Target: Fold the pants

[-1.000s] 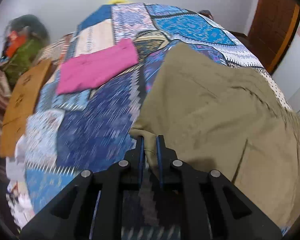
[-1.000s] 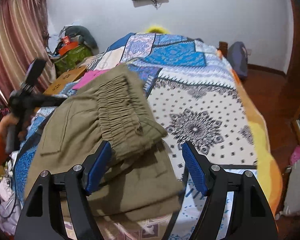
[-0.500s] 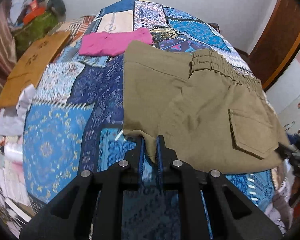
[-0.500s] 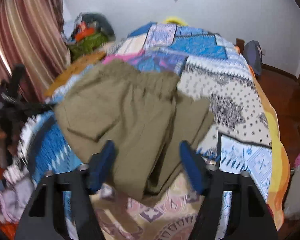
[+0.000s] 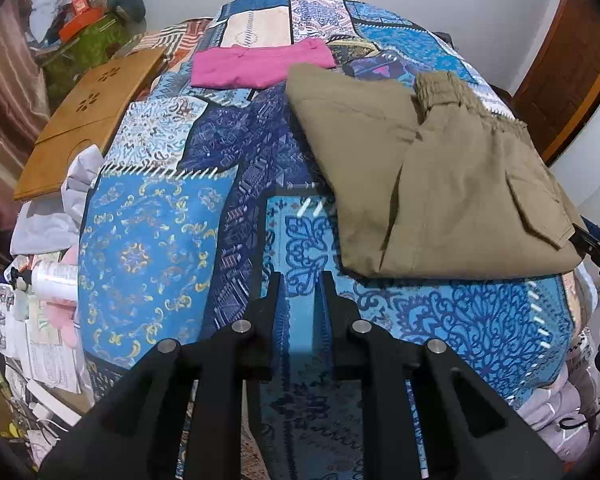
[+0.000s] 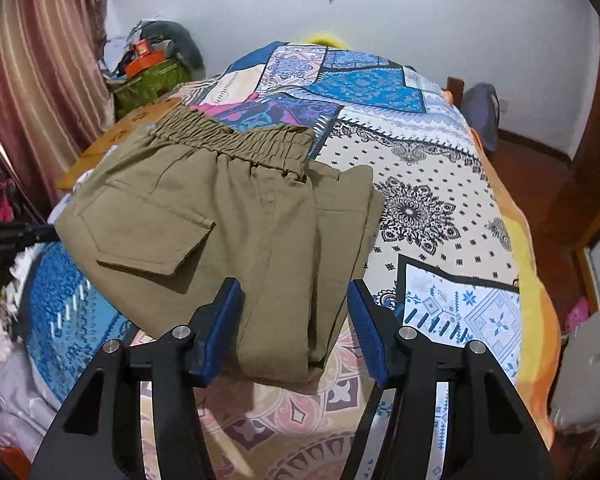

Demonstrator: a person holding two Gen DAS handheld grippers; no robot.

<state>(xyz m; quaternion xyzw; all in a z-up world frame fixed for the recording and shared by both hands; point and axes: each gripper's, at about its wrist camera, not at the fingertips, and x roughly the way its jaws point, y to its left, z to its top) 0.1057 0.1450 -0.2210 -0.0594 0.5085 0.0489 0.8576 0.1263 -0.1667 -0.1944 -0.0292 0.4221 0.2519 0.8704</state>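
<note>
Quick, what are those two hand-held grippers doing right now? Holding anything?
Left hand-held gripper: jaws opening, nothing between them, clear of the khaki pants.
Right hand-held gripper: jaws closing, astride the pants' near edge, pads not yet pressing it.

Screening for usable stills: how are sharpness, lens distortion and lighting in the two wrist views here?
Left wrist view: sharp, strong fisheye bulge bends the patchwork bedspread, dark vignetted corners, even soft light on the khaki pants. Right wrist view: also sharp, same barrel curve, the white wall bright but not blown out.
</note>
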